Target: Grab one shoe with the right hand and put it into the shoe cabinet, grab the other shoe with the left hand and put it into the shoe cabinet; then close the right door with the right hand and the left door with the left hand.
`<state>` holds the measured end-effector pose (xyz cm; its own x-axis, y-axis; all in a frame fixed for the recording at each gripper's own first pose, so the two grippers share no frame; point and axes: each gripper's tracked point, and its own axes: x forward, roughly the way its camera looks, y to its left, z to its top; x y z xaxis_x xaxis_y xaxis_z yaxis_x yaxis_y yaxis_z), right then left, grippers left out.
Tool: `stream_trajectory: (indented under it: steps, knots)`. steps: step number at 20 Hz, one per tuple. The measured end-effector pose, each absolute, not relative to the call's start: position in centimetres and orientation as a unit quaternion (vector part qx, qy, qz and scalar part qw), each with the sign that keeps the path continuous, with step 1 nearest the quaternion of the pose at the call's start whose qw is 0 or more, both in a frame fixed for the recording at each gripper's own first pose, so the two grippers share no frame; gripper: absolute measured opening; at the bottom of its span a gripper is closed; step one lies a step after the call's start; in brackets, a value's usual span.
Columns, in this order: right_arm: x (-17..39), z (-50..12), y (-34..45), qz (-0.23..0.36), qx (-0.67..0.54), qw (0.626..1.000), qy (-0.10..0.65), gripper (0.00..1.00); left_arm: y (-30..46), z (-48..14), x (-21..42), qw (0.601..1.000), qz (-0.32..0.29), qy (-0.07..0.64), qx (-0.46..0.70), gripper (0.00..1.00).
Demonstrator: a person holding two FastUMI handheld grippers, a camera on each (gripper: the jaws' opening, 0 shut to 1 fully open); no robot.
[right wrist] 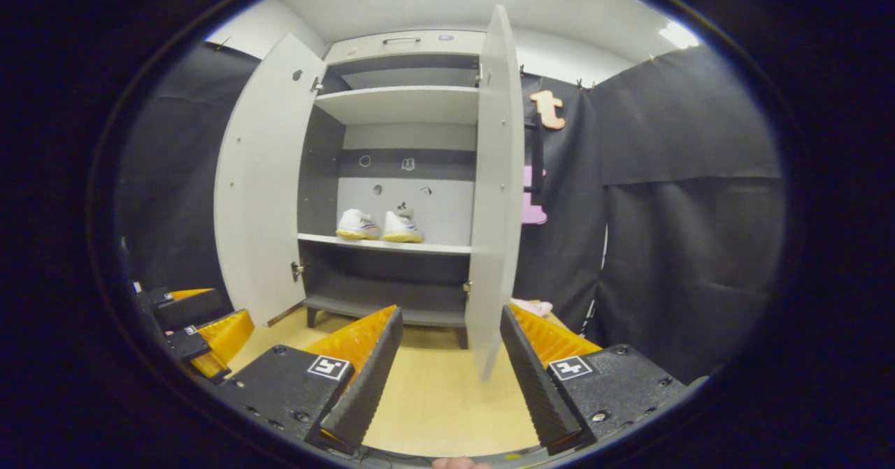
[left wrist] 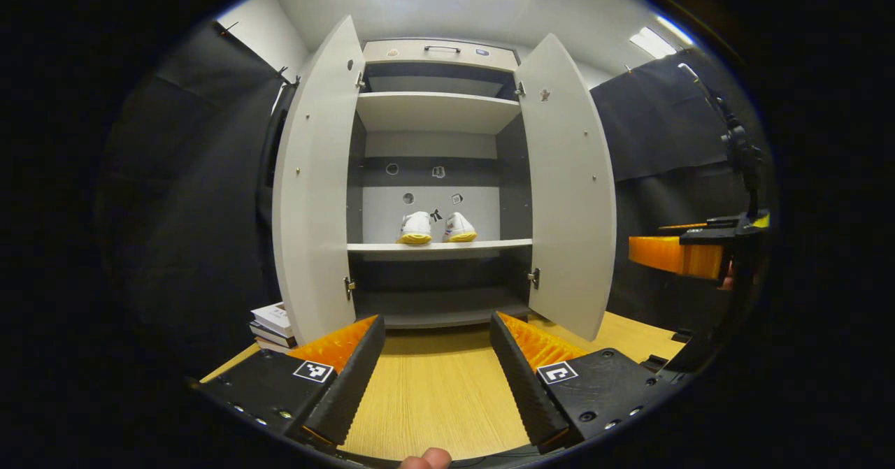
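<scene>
Black cloth walls close in a wooden tabletop (left wrist: 433,392) on which the shoe cabinet (left wrist: 437,116) stands with its left door (left wrist: 314,189) and right door (left wrist: 570,182) both swung open. Two white shoes, the left shoe (left wrist: 415,228) and right shoe (left wrist: 459,227), sit side by side on the middle shelf (left wrist: 440,246), toes toward the back panel. Both the left gripper (left wrist: 437,368) and the right gripper (right wrist: 447,364) hang above the tabletop in front of the cabinet, jaws spread wide and holding nothing, the right door's edge just ahead of the right gripper.

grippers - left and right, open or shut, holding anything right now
Left gripper: open, holding nothing.
Right gripper: open, holding nothing; the right door edge stands ahead of its gap.
</scene>
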<state>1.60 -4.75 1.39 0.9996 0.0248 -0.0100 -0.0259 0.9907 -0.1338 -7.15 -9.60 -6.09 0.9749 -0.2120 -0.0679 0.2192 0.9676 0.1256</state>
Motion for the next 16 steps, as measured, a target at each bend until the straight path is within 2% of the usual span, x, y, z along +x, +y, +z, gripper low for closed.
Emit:
stream_trajectory:
  steps: [5,12,16]
  knots:
    - [3.7,7.2,-10.5,-0.054,-0.082,0.995,-0.027,0.93,-9.8,-6.9,-6.9,0.991,-0.115,0.044,0.059,0.89]
    - [8.9,16.8,-16.4,-0.105,-0.091,0.987,-0.081,0.94,-9.2,-6.7,-6.6,0.991,-0.106,0.043,0.062,0.89]
    - [12.7,18.7,-17.3,-0.089,-0.048,0.993,-0.067,0.95,-8.8,-7.0,-6.4,0.991,-0.101,0.048,0.068,0.89]
